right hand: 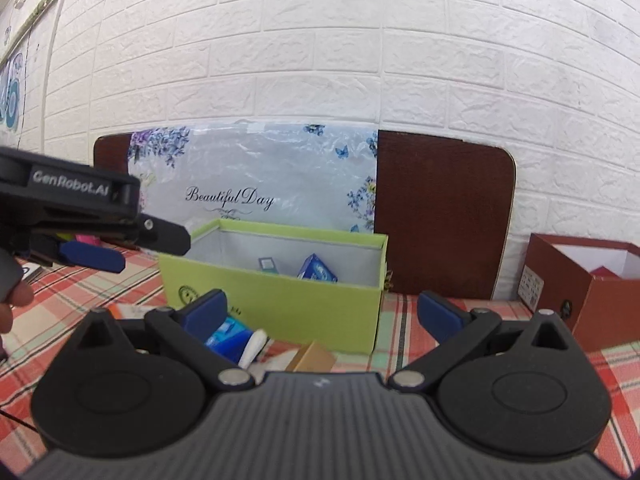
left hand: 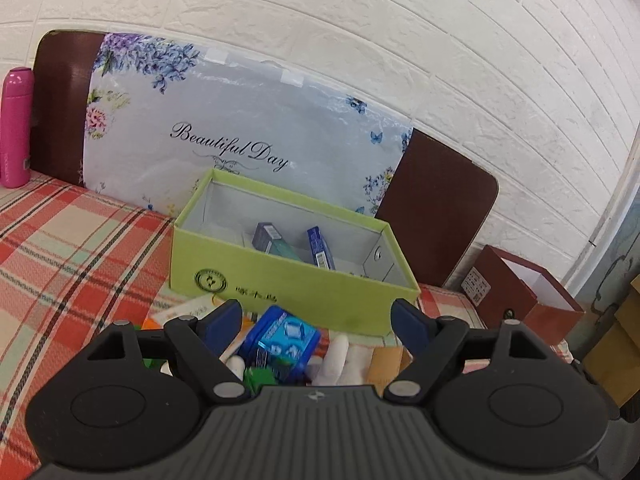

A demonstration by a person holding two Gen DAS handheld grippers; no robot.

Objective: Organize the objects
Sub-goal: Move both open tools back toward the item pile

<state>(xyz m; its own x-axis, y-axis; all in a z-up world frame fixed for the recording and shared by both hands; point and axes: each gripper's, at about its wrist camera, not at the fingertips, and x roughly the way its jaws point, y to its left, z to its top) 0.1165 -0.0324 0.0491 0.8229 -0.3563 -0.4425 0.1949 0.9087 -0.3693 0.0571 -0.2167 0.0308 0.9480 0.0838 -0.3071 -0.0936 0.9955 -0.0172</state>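
A green box [left hand: 280, 280] sits open on a table covered with a red plaid cloth [left hand: 60, 248], near the table's far edge, where a floral board [left hand: 240, 120] leans against a white brick wall [left hand: 440, 40]. With no lid on, the box works as the collecting bin, and a few small cartons [left hand: 296, 244] already lie inside against its far wall, judged to be sorted items. A pink bottle [left hand: 16, 128] stands at the far left corner. A red box [right hand: 592, 288], also open, sits toward the right edge.

The things left to sort lie in a loose pile on the cloth just in front of the green box's near wall: a blue pack [left hand: 282, 340], a white tube [left hand: 340, 356], a tan carton [right hand: 314, 356] and green bits [left hand: 260, 378] partly hidden by the tool body.

The left claw [left hand: 322, 320] is spread wide and grips nothing. The blue pack lies below and between its jaws, not touching either pad, so it looks like the likely next pick.

The right claw [right hand: 322, 312] is also fully spread and empty. Its jaws frame the box's near wall; the pile sits low, toward its left jaw. From this view the left claw shows at the left, hovering above the cloth beside the box's left corner.
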